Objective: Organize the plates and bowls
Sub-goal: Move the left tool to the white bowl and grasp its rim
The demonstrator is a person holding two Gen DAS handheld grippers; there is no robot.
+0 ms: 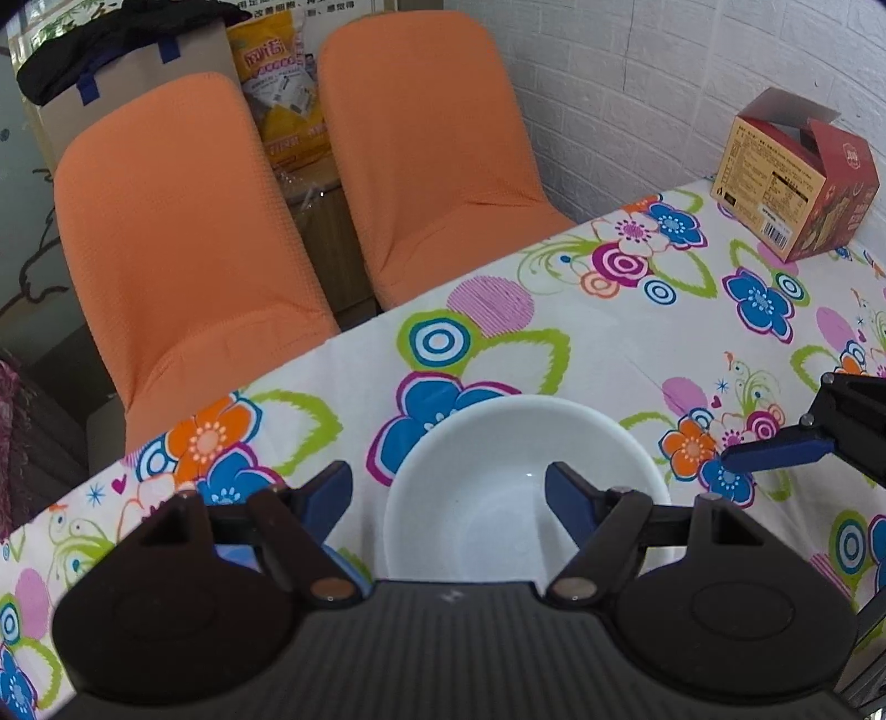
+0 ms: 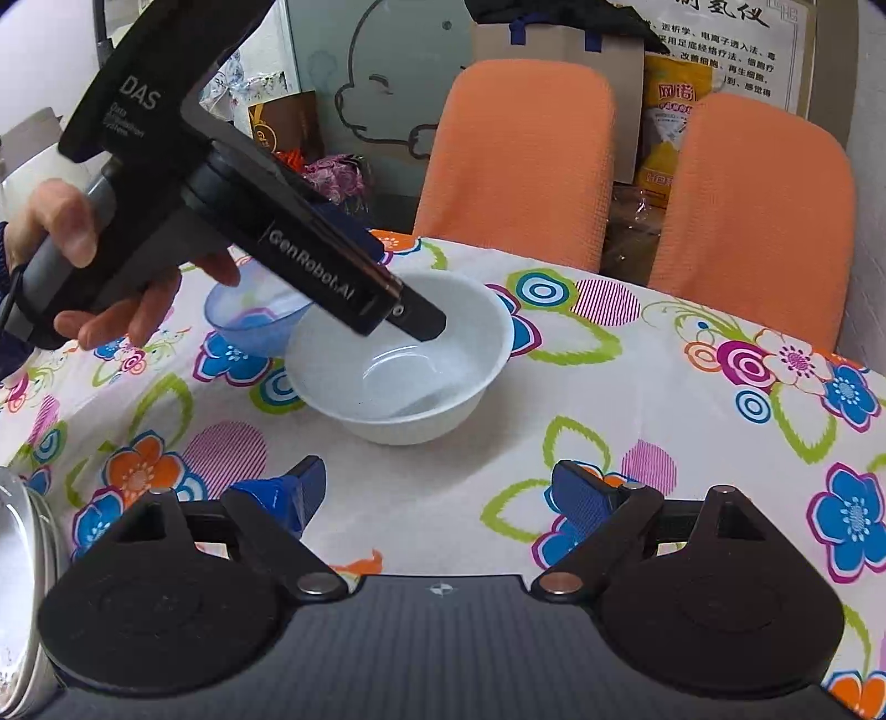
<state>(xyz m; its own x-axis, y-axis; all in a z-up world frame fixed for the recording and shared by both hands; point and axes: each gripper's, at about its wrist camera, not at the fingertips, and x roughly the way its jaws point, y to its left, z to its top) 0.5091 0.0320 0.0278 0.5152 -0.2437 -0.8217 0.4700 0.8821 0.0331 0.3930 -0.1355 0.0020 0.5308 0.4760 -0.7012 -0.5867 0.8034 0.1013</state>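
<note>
Risk: white bowl (image 1: 523, 487) is smooth, round and glossy; pinching only its near rim could let it slip or tip on the floral tablecloth (image 2: 637, 399). My left gripper (image 1: 448, 487) hangs spread wide above it, one finger over the rim. My right gripper (image 2: 437, 493) is empty, splayed, nearer me. Translucent blue bowl (image 2: 249, 321) touches its far-left side.

Home dining area. Table under flower-print cloth (image 2: 637, 399), two orange-covered chairs (image 1: 183, 243) pushed in, white brick-pattern wall (image 1: 637, 66). Household clutter behind: cardboard box (image 2: 554, 44), yellow food bag (image 1: 282, 94). Red snack carton (image 1: 792, 177) on table.
</note>
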